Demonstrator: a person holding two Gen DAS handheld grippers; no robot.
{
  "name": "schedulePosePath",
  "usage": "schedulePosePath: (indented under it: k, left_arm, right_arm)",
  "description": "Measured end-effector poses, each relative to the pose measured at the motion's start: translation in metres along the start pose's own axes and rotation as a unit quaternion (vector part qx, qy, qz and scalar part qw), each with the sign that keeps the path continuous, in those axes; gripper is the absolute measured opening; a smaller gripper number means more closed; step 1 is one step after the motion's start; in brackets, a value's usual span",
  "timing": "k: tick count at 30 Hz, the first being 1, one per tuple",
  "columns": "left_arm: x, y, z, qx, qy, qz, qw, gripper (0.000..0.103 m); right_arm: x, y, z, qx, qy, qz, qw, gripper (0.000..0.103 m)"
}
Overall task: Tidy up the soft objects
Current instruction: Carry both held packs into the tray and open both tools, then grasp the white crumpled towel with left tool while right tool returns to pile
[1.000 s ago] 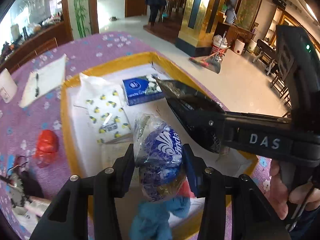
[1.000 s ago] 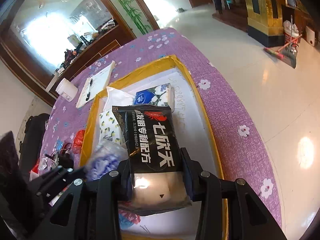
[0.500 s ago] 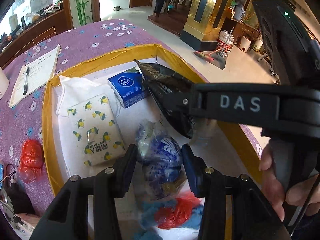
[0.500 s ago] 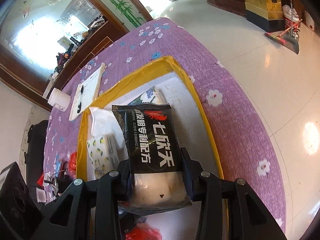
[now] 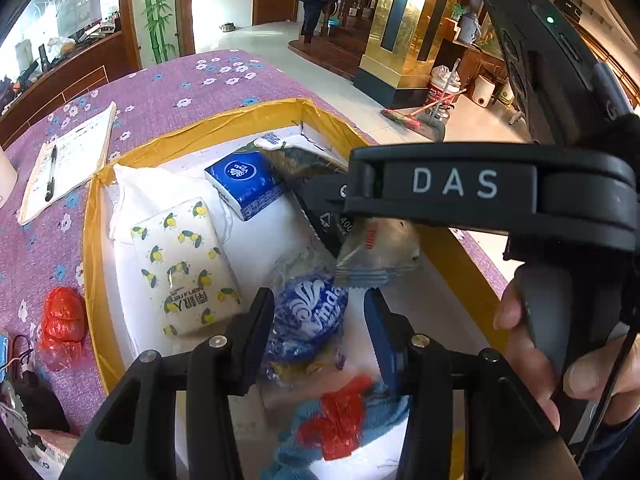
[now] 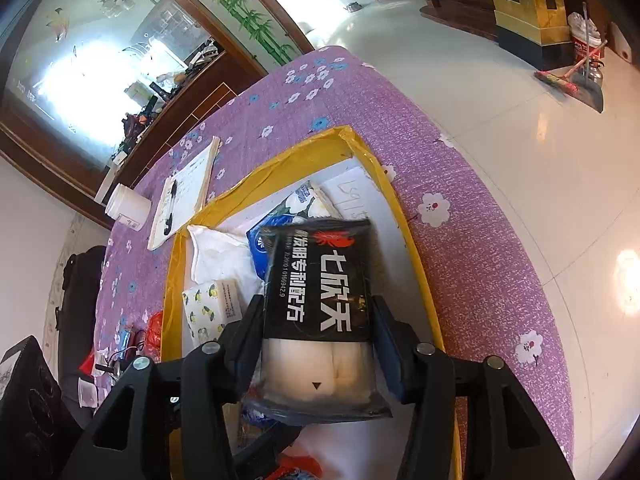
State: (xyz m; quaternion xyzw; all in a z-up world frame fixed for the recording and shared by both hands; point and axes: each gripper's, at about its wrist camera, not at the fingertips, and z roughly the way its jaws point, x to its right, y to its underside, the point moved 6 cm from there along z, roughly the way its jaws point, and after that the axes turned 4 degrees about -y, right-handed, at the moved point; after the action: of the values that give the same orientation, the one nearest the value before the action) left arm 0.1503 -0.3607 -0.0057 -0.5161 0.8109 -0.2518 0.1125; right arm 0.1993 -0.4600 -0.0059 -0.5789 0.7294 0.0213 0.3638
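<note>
Left to right, the shallow yellow-rimmed tray (image 5: 90,240) on the purple flowered tablecloth (image 5: 36,248) holds a white folded cloth (image 5: 140,188), a lemon-print tissue pack (image 5: 186,268), a blue tissue pack (image 5: 244,182), a blue-and-white plastic bag (image 5: 308,316) and a black snack packet (image 6: 320,280). A crumpled red bag (image 5: 64,320) lies outside the tray, on the cloth to its left.

Left gripper (image 5: 318,332): jaws partly open and widening a little, astride the blue-and-white plastic bag. The left finger looks to be touching the film; the right one stands clear, so no firm hold is evident. Judgement: the bag is light, crinkly and slippery, compresses freely, and is best pinched across its bulging middle.

Right gripper (image 6: 316,340): jaws opening around the black snack packet, which lies between them with its far end towards the tray's back corner. A narrow gap shows at both pads, so the packet appears released or nearly so. Judgement: the packet is a glossy, flat, sealed pouch with soft pale contents at the near end. It is light and smooth enough to slide, and safest gripped across its width near the filled part, not by the thin sealed edges.

Red and blue soft scraps (image 5: 344,424) lie at the tray's near edge. Their make cannot be told.
</note>
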Motion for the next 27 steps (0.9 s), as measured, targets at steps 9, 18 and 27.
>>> schedulePosePath:
  k: [9, 18, 27]
  left_arm:
    - [0.003, 0.013, -0.027, 0.014, 0.011, 0.000, 0.9998, 0.049]
    - [-0.002, 0.048, -0.065, 0.034, 0.033, -0.011, 0.9988, 0.052]
    - [-0.034, 0.100, -0.111, 0.072, 0.023, -0.034, 0.9966, 0.054]
  right_arm:
    - [-0.010, 0.016, -0.031, 0.026, -0.013, -0.006, 1.000, 0.058]
    - [-0.039, 0.069, -0.075, 0.067, -0.061, -0.038, 0.995, 0.058]
    - [-0.081, 0.130, -0.085, 0.085, -0.099, -0.077, 0.988, 0.066]
